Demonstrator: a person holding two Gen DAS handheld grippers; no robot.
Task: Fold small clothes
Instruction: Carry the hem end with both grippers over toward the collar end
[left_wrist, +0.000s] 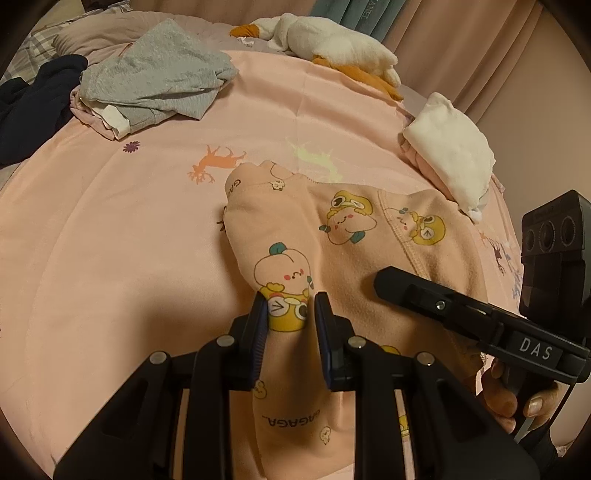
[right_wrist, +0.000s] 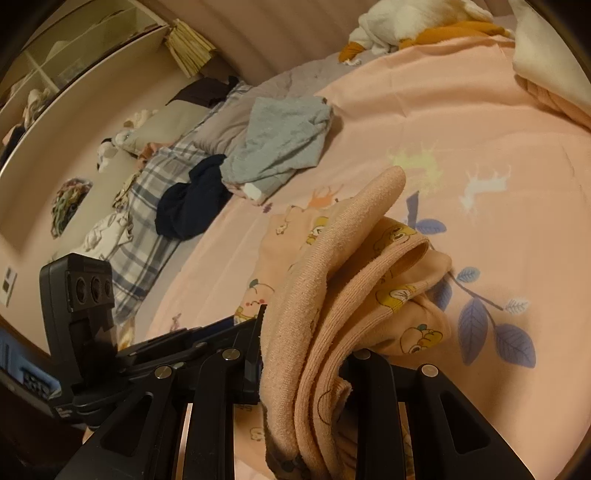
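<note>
garment: peach cartoon-print garment (left_wrist: 343, 236), lying on the pink bed sheet (left_wrist: 110, 240), near end lifted into both tongs
left tongs (left_wrist: 290, 314): pinching a fold of the print fabric between the blue pads
right tongs (right_wrist: 303, 354): clamped on the bunched ribbed hem, layers draped over the fingers
obstruction: bunched cloth hides the right fingertips in right wrist view
hand (left_wrist: 517, 395): grips the right tool's handle
grey garment (left_wrist: 155, 74): heaped further up the bed, well apart
navy garment (left_wrist: 33, 107): beside the grey one
white folded cloth (left_wrist: 450, 147): near the bed's right edge
plush toy (left_wrist: 332, 40): at the bed's far end
</note>
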